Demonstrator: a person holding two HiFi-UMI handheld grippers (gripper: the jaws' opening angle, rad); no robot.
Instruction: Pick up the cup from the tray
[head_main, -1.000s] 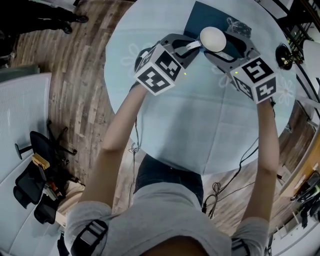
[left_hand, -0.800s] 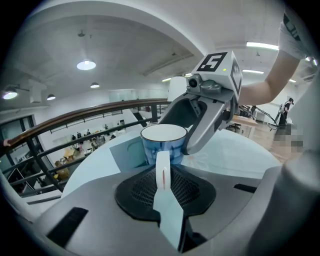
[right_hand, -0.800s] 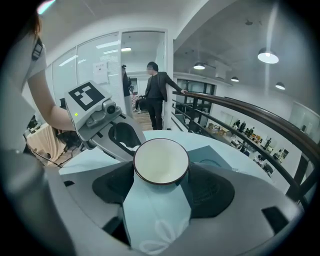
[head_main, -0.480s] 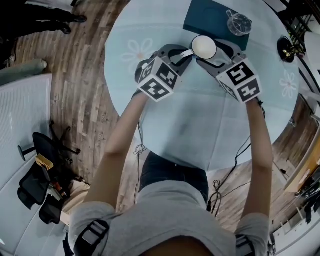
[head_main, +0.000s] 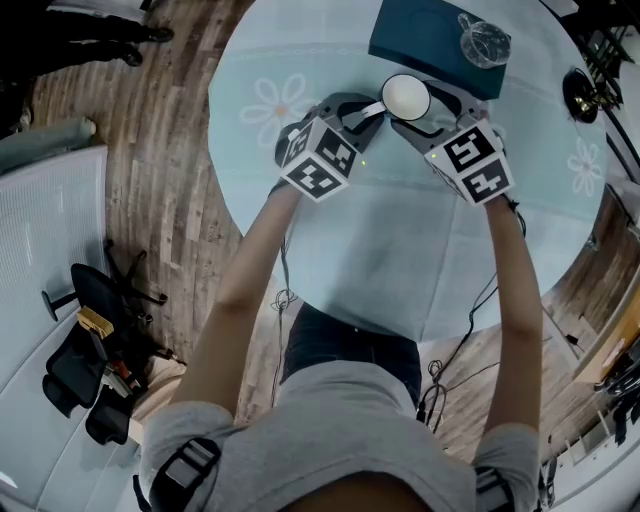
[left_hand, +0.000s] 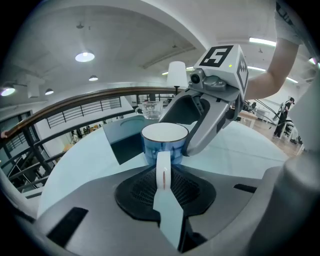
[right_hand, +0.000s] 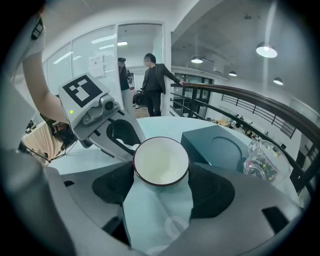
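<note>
A blue cup with a white inside is low over the light blue tablecloth, just in front of the dark teal tray. My left gripper is shut on the cup's white handle, which runs between its jaws. My right gripper comes in from the other side, its black pads against the cup's body. The cup's base is hidden, so I cannot tell whether it rests on the cloth. In the left gripper view the tray lies behind the cup.
A clear glass stands on the tray's far right corner. A black object sits at the round table's right edge. Office chairs stand on the wooden floor to the left. Two people stand beyond the table.
Both grippers and the cup have come down and back from over the tray to the cloth just in front of it. The cup looks smaller in the head view.
</note>
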